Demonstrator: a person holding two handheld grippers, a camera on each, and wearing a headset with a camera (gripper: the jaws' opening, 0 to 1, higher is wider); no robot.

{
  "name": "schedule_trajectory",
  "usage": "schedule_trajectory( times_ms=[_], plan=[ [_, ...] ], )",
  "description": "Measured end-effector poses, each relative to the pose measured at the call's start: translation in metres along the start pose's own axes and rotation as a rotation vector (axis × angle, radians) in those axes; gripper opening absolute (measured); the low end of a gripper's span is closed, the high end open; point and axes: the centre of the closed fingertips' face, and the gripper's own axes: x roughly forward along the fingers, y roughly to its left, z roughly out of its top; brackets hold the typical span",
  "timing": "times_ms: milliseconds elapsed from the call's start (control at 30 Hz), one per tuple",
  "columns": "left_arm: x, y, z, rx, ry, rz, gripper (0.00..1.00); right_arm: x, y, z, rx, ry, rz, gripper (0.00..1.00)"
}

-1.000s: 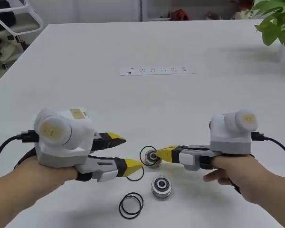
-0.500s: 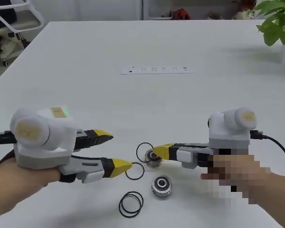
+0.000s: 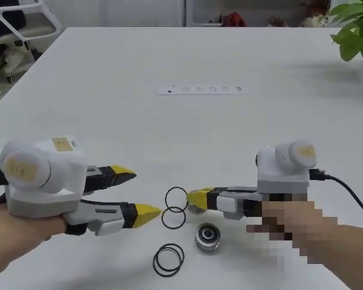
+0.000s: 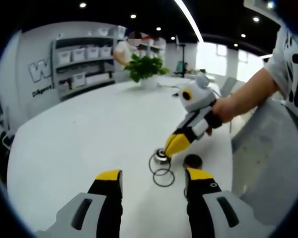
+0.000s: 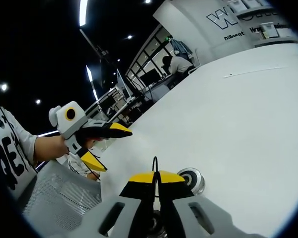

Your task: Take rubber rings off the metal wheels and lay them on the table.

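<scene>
My right gripper [image 3: 192,196] is seemingly pinching a rubber ring [image 3: 176,197] off a metal wheel [image 3: 198,209]; left gripper [image 3: 145,193] hanging spread; loose rings [image 3: 168,258] already lying near the table [image 3: 230,139] front edge.

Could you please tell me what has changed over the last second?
The left gripper, open, drew back leftward from the wheel. The right gripper, shut on a ring, pulled it left, apparently off that wheel. The other wheel, the loose ring and the ring pair stayed put.
</scene>
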Motion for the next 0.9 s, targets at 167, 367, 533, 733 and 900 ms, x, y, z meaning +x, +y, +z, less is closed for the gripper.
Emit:
schedule_trajectory(
  times_ms=[167, 367, 533, 733, 900],
  plan=[
    [-0.001, -0.001, -0.005, -0.001, 0.01, 0.0, 0.52, 0.003, 0.002, -0.005, -0.004, 0.02, 0.008, 0.0],
    [-0.001, -0.003, -0.005, -0.008, 0.009, -0.002, 0.52, 0.005, 0.001, -0.009, -0.005, 0.035, 0.006, 0.0],
    [0.0, -0.005, -0.005, -0.011, 0.01, -0.005, 0.51, 0.007, 0.001, -0.01, -0.001, 0.038, 0.008, 0.0],
    [0.0, -0.006, -0.004, -0.018, 0.007, -0.006, 0.51, 0.009, 0.002, -0.01, 0.004, 0.036, 0.007, 0.0],
    [0.0, -0.005, -0.004, -0.023, 0.008, -0.005, 0.51, 0.012, 0.002, -0.012, 0.01, 0.041, 0.009, 0.0]
  ],
)
